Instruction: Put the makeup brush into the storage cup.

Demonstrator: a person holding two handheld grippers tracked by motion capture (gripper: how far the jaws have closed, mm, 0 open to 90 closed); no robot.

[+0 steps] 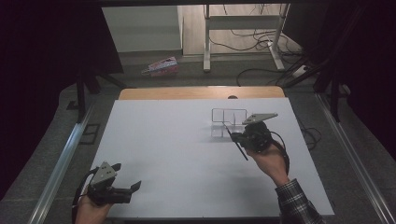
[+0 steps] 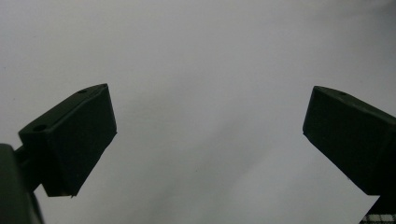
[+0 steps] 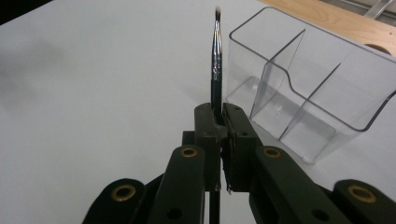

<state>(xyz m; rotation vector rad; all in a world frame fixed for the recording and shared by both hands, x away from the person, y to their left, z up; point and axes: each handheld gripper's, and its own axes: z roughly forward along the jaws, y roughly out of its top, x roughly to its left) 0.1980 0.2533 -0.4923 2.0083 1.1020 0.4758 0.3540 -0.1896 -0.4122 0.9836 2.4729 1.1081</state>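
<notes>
A: What's on the table (image 1: 154, 154)?

B: A clear organizer (image 1: 228, 122) at about 1 o'clock from centre, with open compartments. Just beside it, toward 5 o'clock, the right gripper (image 3: 219, 122) is clenched on a thin brush (image 3: 216, 60), bristle tip pointing away from the hand.

A: And the left gripper (image 1: 127, 177)?

B: At 7 o'clock, jaws spread wide, grasping nothing.

A: How will the brush handle?

B: Light, stiff and slim, I judge, with a smooth shaft that could swivel. Grip it mid-shaft, never on the soft bristles.

A clear divided organizer (image 1: 229, 122) stands on the table (image 1: 187, 154), toward its far right.
</notes>
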